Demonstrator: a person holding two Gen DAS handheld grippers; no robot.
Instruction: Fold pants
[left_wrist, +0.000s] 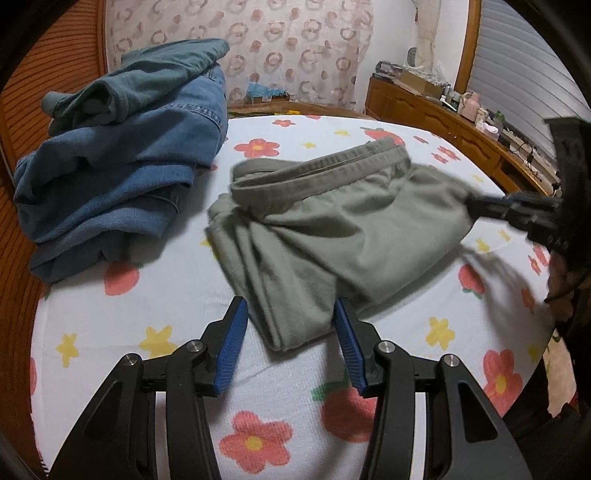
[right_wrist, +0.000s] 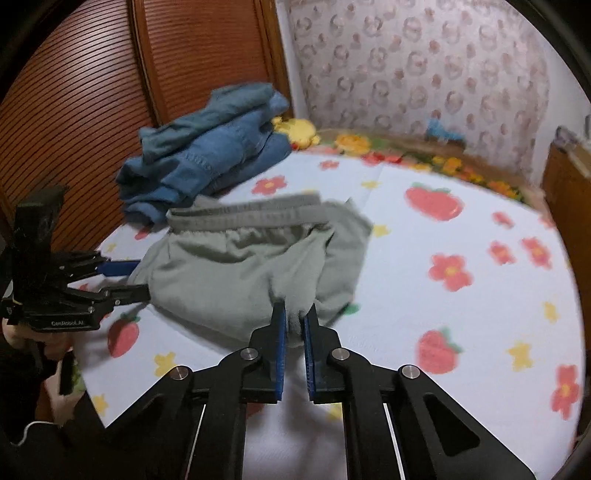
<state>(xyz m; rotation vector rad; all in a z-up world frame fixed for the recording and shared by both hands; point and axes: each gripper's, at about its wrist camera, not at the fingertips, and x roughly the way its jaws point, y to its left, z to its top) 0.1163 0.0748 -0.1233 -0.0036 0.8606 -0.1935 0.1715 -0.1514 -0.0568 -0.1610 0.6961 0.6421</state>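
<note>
My right gripper (right_wrist: 294, 314) has its blue pads nearly together, pinching a bunch of the grey-green pants (right_wrist: 243, 269) at their near edge; cloth fills the narrow gap between the pads. My left gripper (left_wrist: 291, 314) is spread wide, its pads either side of the folded leg end of the pants (left_wrist: 332, 236), which lies between them on the sheet; whether either pad touches cloth I can't tell. In the right wrist view the left gripper (right_wrist: 142, 277) comes in from the left at the pants' left edge, fingers apart, one blue pad above and one dark finger below. In the left wrist view the right gripper (left_wrist: 474, 206) is at the far right, blurred, with cloth drawn to a point at its tips. The pants lie mid-bed on the flowered sheet (left_wrist: 280, 369), waistband (left_wrist: 321, 162) on the far side, elastic showing, body bunched and partly folded. Far left of them, apart from the pants, is a pile of blue denim clothes (left_wrist: 122, 155) with a teal garment (left_wrist: 147, 77) on top. Behind the pile is a slatted wooden panel (right_wrist: 92, 92), and a patterned curtain (left_wrist: 295, 44) hangs at the far end. A wooden cabinet (left_wrist: 443, 114) with clutter runs along the right.
</note>
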